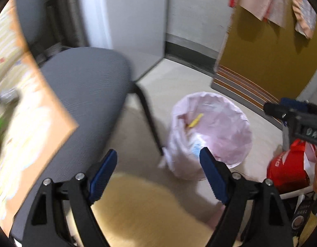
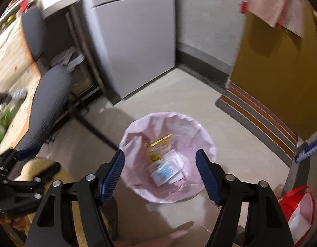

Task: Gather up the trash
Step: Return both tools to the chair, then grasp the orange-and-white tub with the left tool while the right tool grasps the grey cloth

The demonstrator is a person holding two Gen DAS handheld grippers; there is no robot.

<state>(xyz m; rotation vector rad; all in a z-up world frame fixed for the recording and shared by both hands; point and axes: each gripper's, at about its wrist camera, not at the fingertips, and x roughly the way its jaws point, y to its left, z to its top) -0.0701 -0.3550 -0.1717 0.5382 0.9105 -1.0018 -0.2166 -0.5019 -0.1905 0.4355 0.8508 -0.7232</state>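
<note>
Both grippers, left (image 1: 158,175) and right (image 2: 160,173), hang with fingers wide and empty above the pink-lined bin (image 2: 168,160), which holds wrappers (image 2: 164,164). The next pickup should probably release directly over its mouth.

— Where is the right gripper (image 2: 160,175)?

— It hangs right over the pink-lined bin (image 2: 208,144) and tips down at it. Its two blue fingers (image 2: 114,177) stand wide apart with nothing between them.

— And the left gripper (image 1: 158,177)?

— It is off to the chair side of the bin, tipped down too. Its blue fingers (image 1: 213,175) are spread wide and hold nothing.
</note>
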